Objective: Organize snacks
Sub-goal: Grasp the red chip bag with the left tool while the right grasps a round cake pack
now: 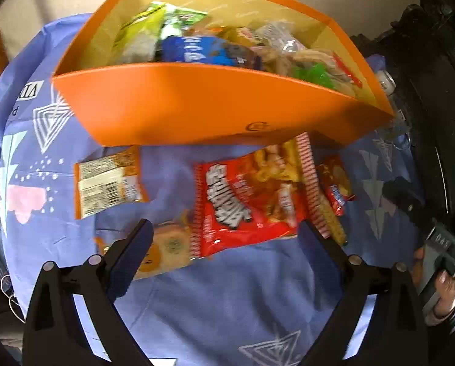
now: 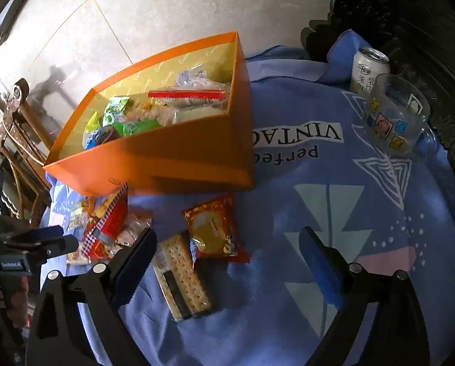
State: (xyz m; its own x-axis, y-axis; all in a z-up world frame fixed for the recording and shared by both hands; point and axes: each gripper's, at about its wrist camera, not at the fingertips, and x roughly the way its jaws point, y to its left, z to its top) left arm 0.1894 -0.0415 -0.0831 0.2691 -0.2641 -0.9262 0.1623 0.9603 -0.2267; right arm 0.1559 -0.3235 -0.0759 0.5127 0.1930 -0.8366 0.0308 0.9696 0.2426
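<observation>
An orange box point(image 1: 197, 103) holds several snack packets and stands on the blue cloth point(image 1: 227, 299); it also shows in the right wrist view point(image 2: 181, 158). In front of it lie a red snack bag point(image 1: 245, 204), an orange packet point(image 1: 108, 180), a biscuit pack point(image 1: 166, 250) and a small red packet point(image 1: 337, 183). My left gripper point(image 1: 224, 244) is open and empty just before the red bag. My right gripper point(image 2: 227, 250) is open and empty over a cracker pack point(image 2: 184, 274) and a small red-gold packet point(image 2: 212, 228).
A white drink can point(image 2: 369, 70) and a clear printed glass point(image 2: 398, 116) stand at the cloth's far right. Dark carved furniture point(image 2: 410, 15) rises behind them. Wooden chairs point(image 2: 20, 134) stand off the left edge. The left gripper shows in the right wrist view point(image 2: 38, 241).
</observation>
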